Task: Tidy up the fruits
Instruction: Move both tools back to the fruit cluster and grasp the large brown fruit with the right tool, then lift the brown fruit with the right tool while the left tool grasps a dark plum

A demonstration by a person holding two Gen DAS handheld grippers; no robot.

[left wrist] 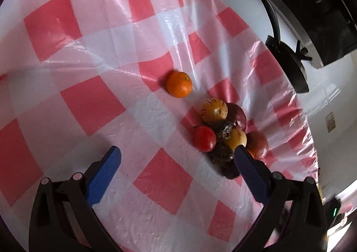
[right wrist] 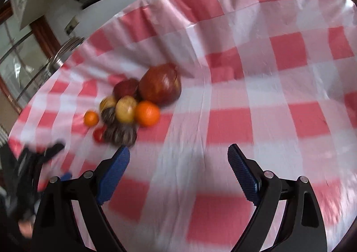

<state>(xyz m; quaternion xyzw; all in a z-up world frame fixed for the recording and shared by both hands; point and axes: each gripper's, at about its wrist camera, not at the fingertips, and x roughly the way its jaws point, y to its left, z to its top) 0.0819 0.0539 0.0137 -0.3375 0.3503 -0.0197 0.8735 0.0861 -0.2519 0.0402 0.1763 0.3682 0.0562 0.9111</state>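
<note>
**me:** Biggest thing first: the counter [left wrist: 89,100] has a red-and-white checked plastic cloth [right wrist: 256,73] over it, wrinkled and shiny. All the fruit sits bunched near one edge of it, I'd guess because it was just tipped out there and nothing's sorted yet.

**reply:** What's in the pile?

**me:** Largest is a big dark red fruit [right wrist: 160,84], pomegranate-ish, at the back of the heap. Touching it are an orange [right wrist: 147,113], a yellowish round one [right wrist: 126,109], a smaller dark red one [right wrist: 126,89] and a couple of dark wrinkly lumps [right wrist: 120,133] I can't identify. A little red tomato-looking thing [left wrist: 204,138] leans on the near side. One small orange [left wrist: 179,84] sits on its own, just apart from the rest, so it looks like the easy first pick.

**reply:** And your hands?

**me:** Both empty. My left claw [left wrist: 177,156] is spread wide and tilted down at the cloth, with the pile off by its right finger, that tip overlapping the heap in view. Touching or not, I can't tell. My right claw [right wrist: 178,151] is also released wide, hovering over bare cloth with the pile up ahead to its left. That view's blurry, so fine detail is a guess.
</note>
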